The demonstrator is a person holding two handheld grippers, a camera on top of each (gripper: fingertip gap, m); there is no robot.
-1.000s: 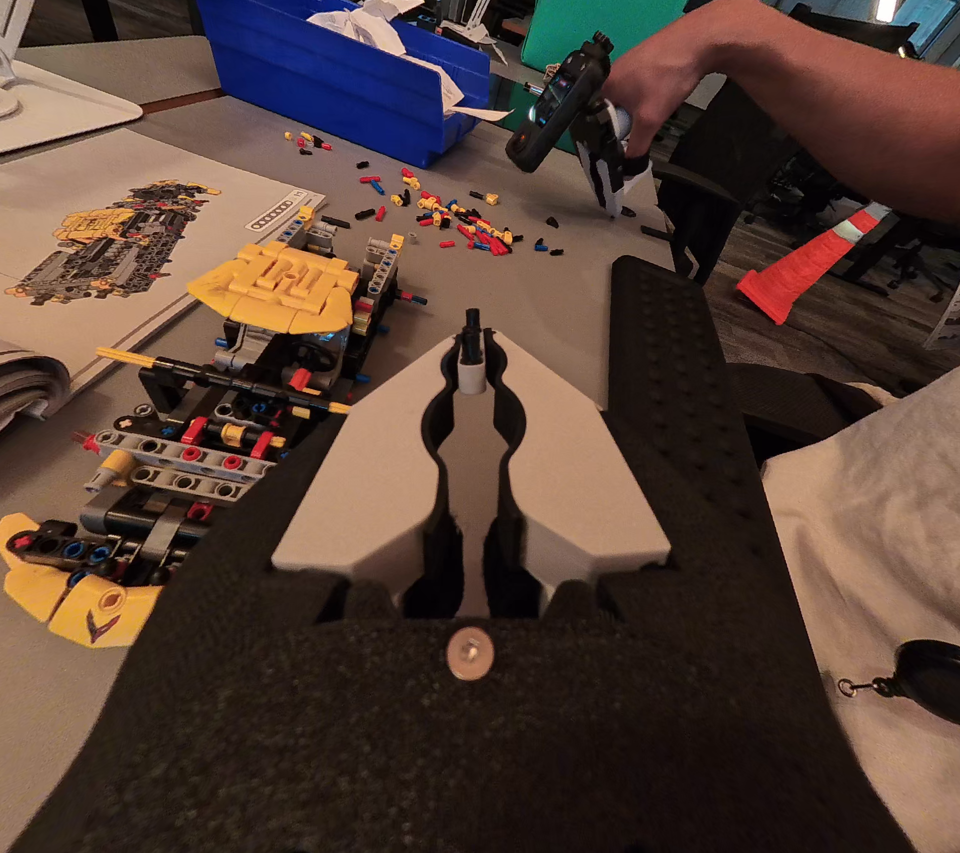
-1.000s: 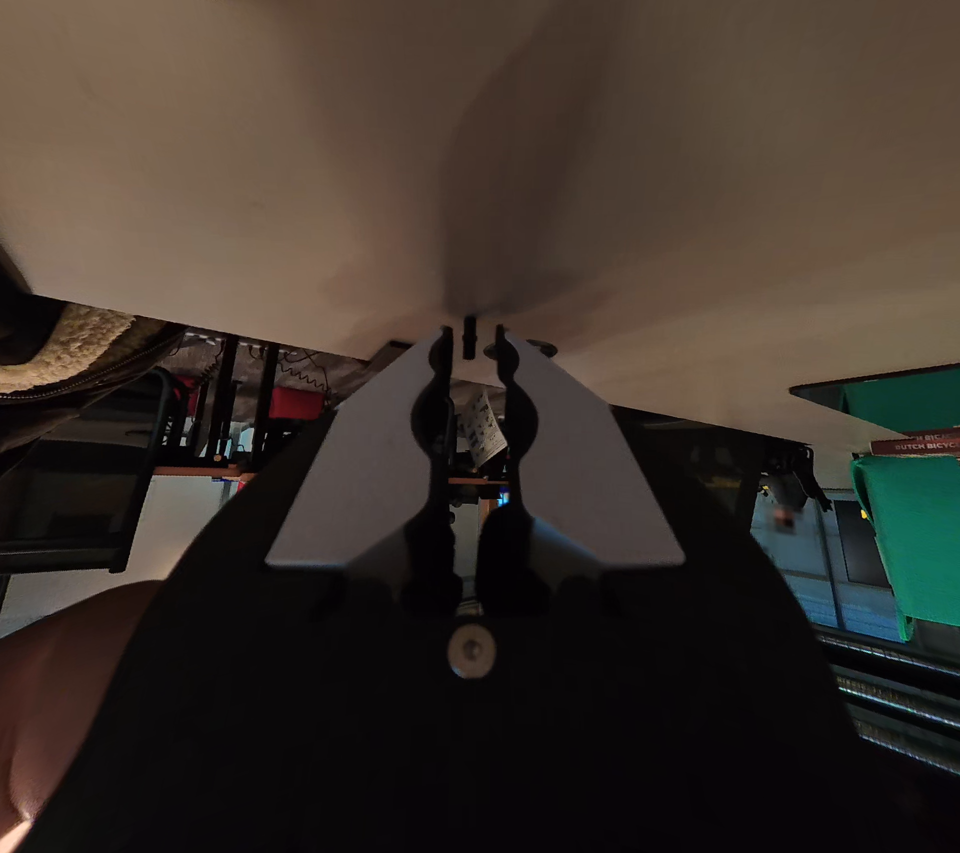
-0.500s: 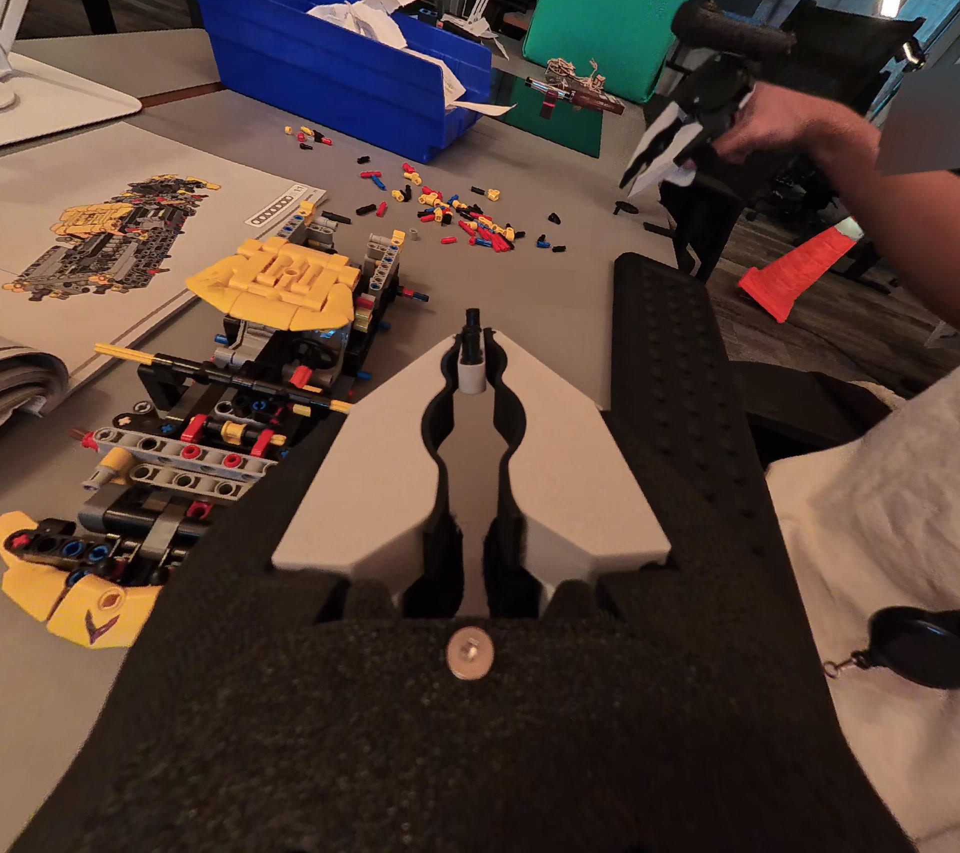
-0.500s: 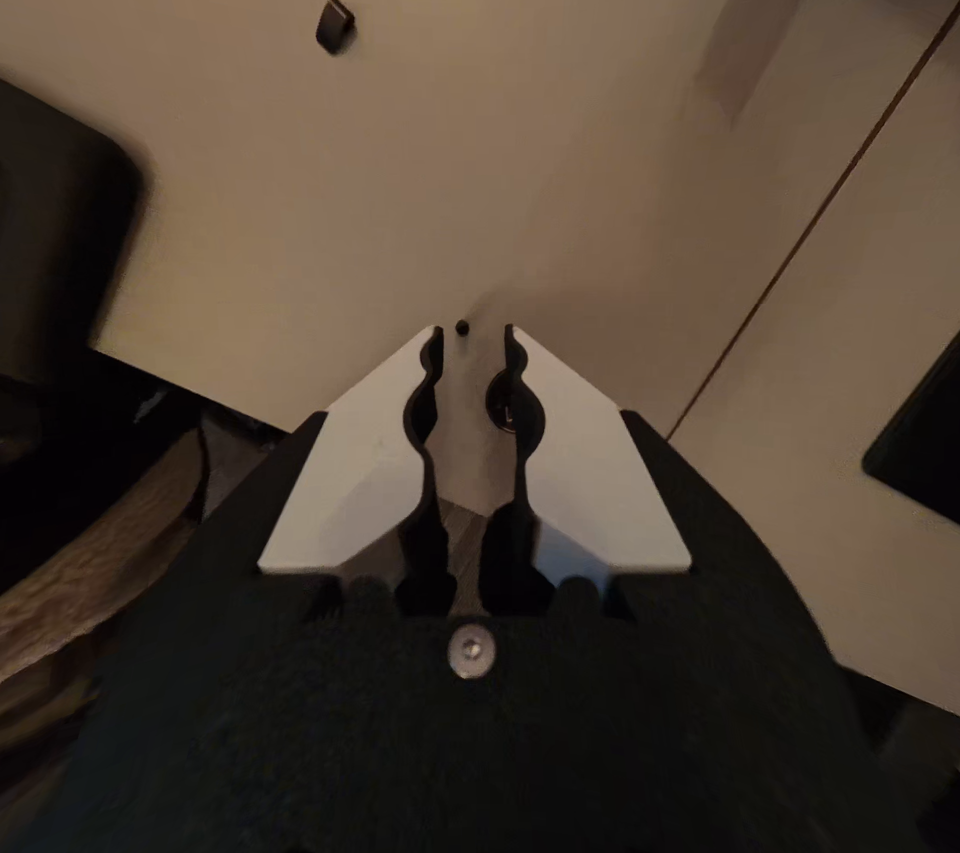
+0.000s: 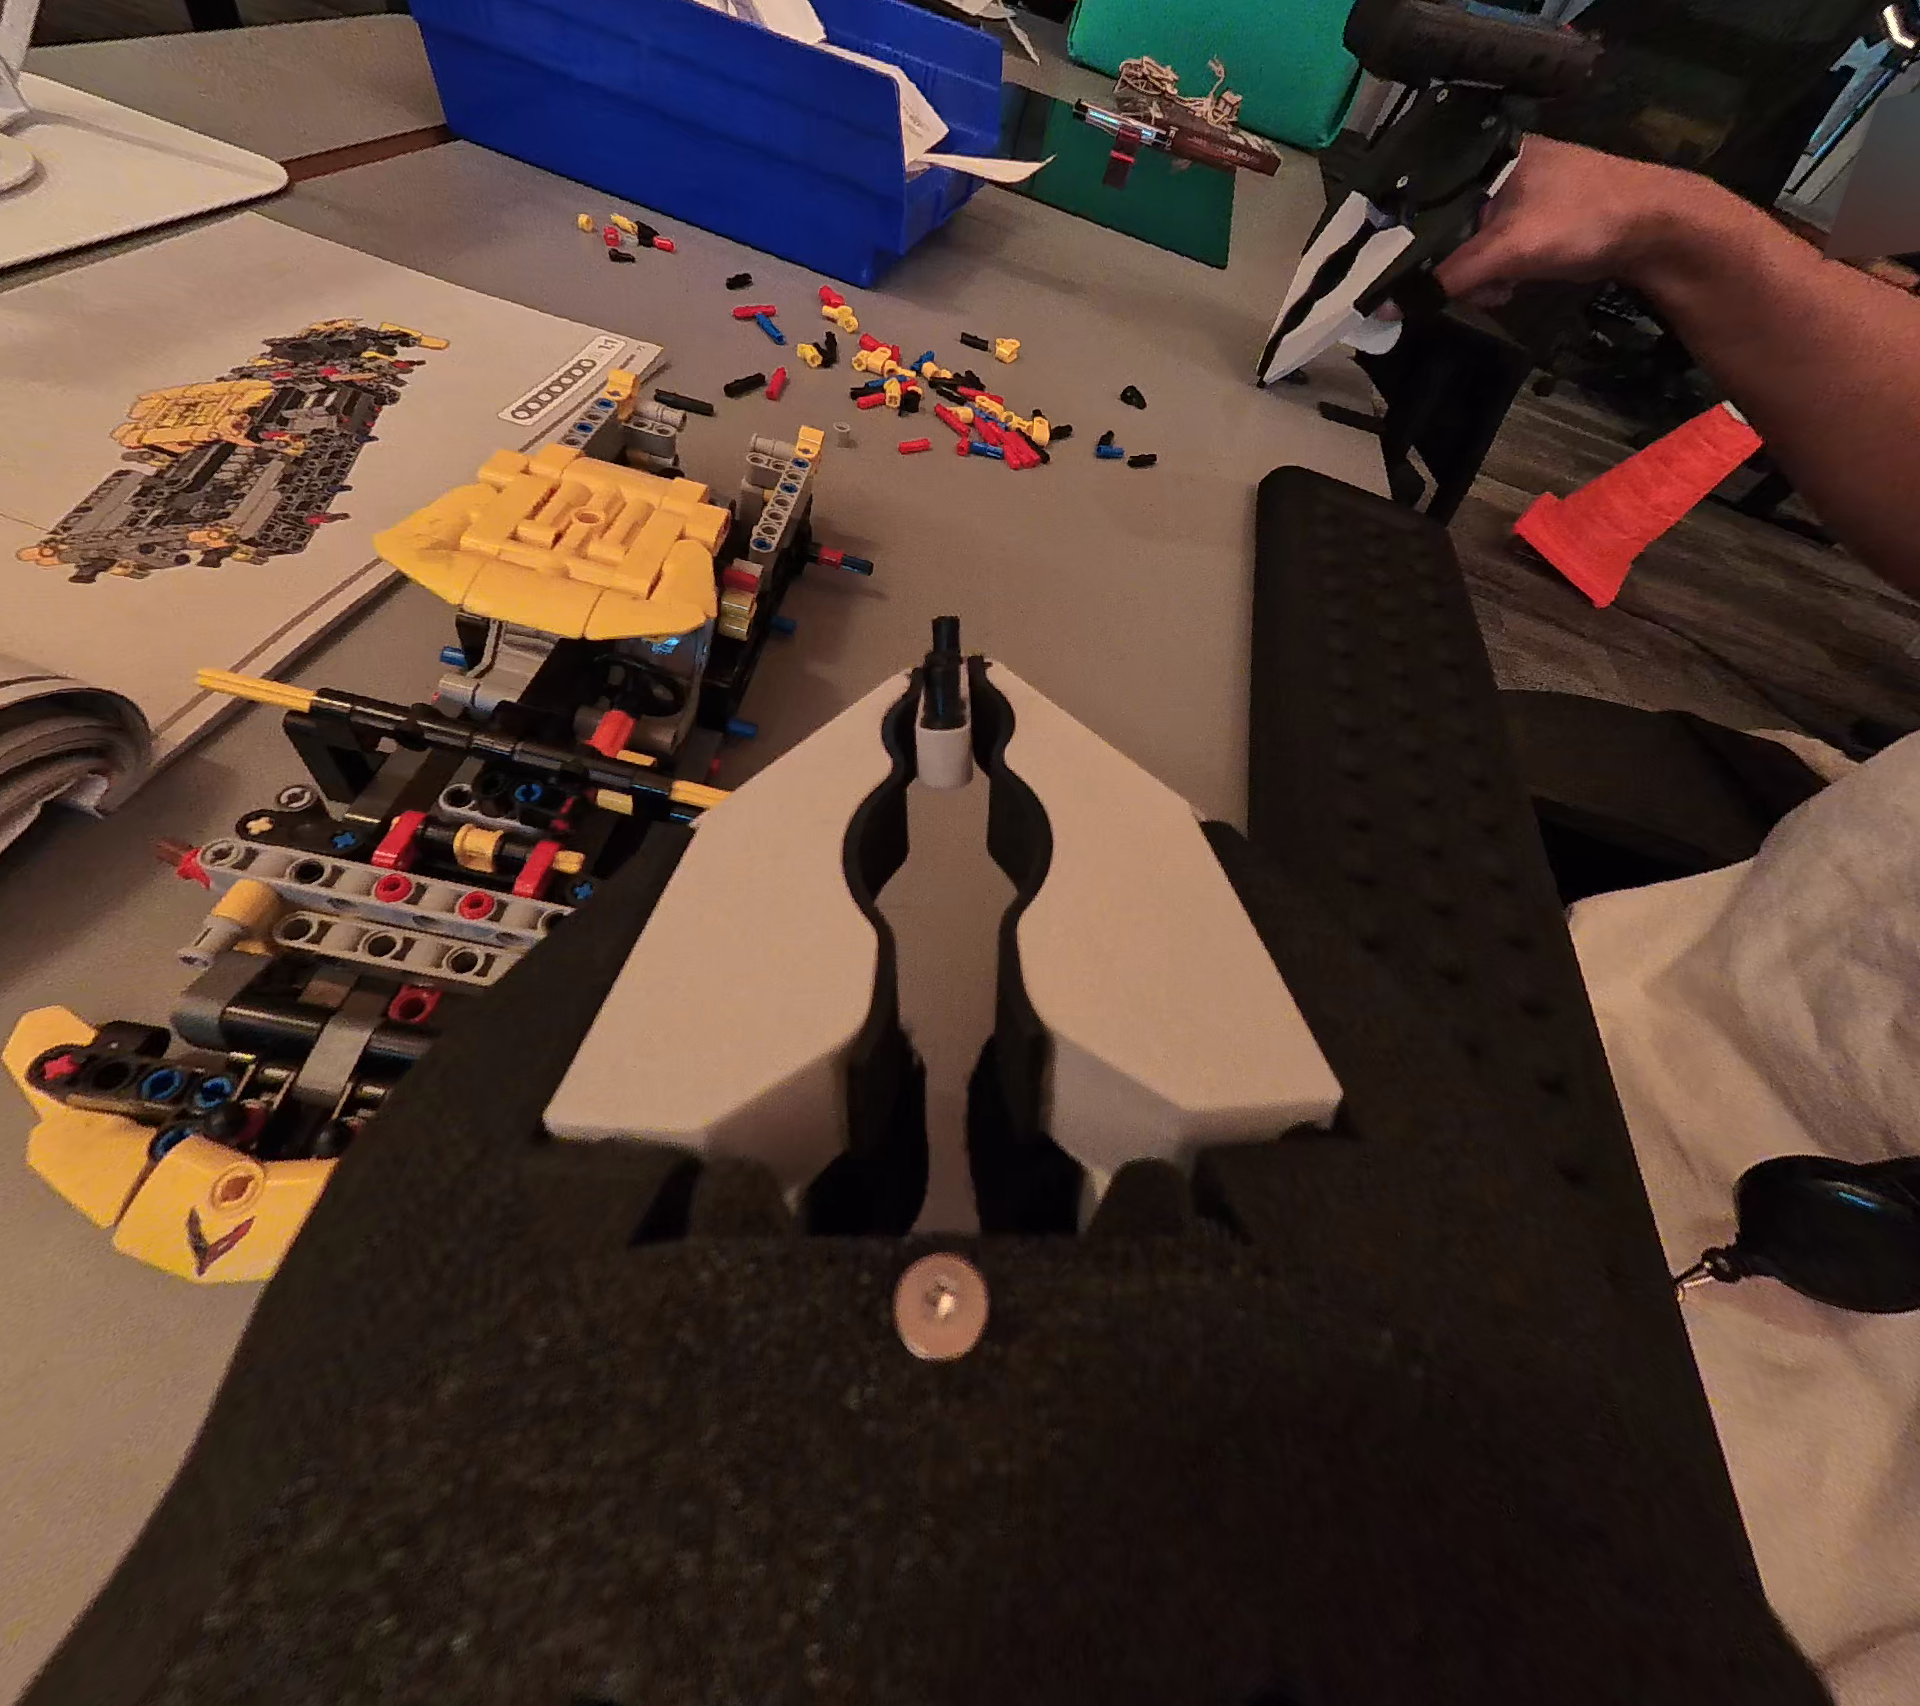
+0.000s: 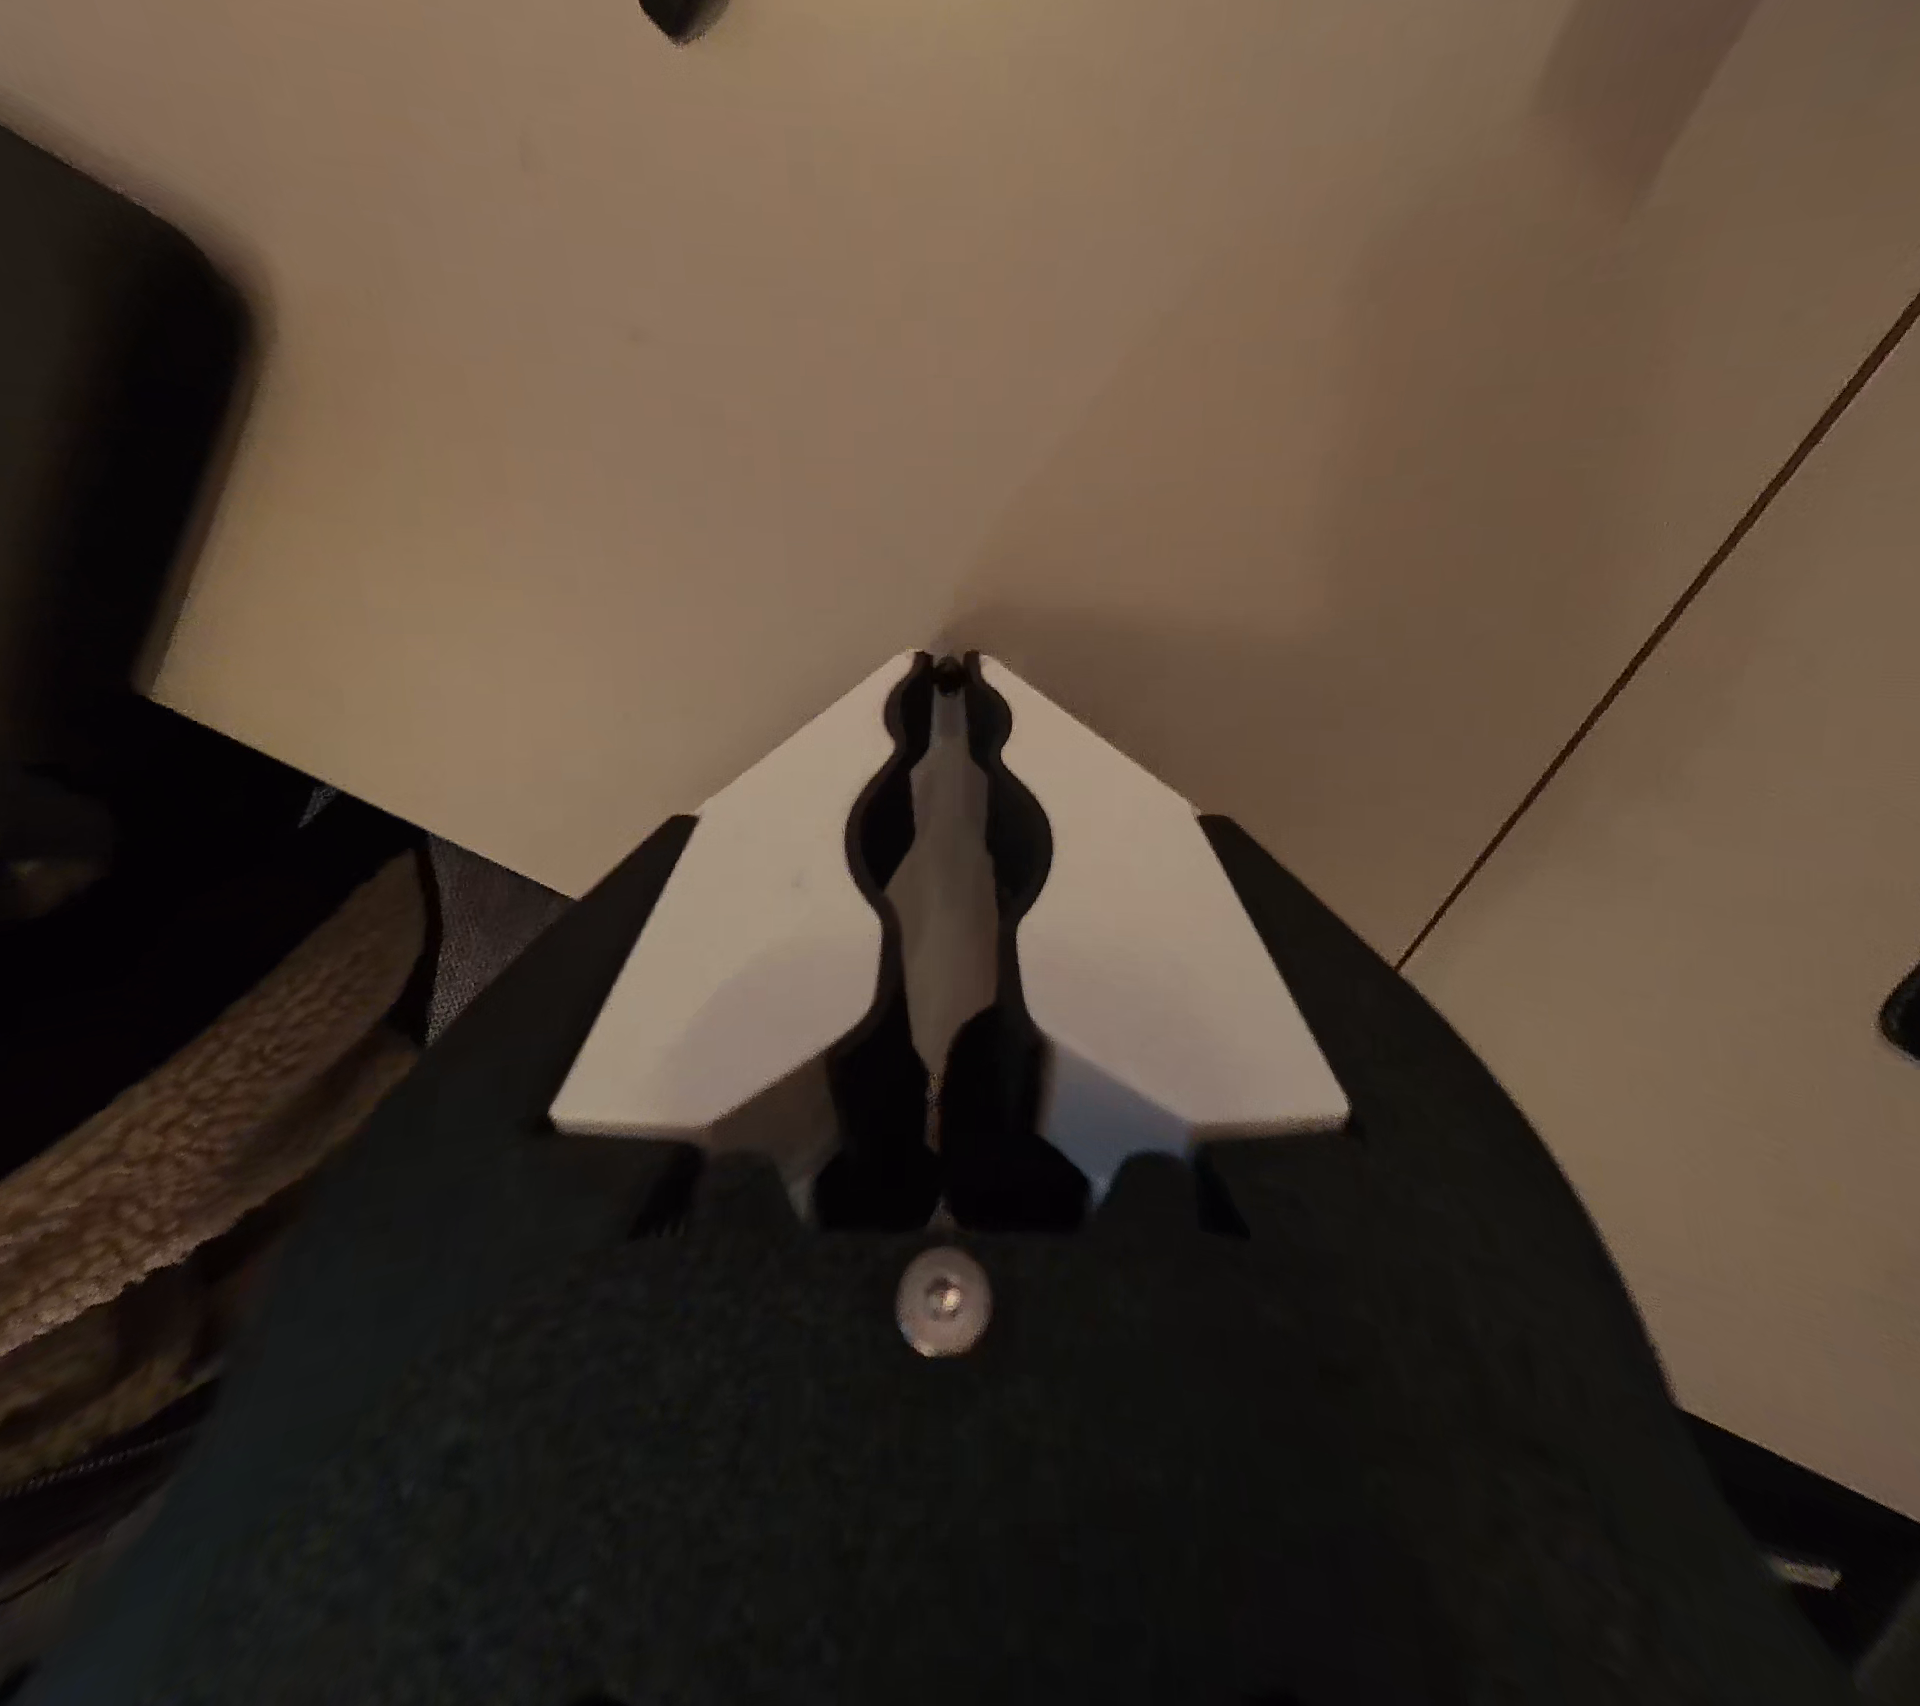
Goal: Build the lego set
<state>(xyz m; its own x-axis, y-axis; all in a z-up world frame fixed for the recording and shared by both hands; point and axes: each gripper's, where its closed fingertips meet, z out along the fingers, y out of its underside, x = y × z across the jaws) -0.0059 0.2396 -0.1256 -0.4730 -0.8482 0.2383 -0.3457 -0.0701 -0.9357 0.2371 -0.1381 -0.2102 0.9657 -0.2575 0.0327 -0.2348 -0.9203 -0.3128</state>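
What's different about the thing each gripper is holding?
The left gripper holds a black pin with a grey sleeve that pokes out past its fingers; the right gripper pinches a tiny black piece that barely shows. The left gripper is raised beside the yellow car model; the right gripper has its tips down on the table. Both are shut on one small part.

Black textured gripper bodies, pale grey wedge jaws, silver screw, white shirt [image 5: 1766, 981]
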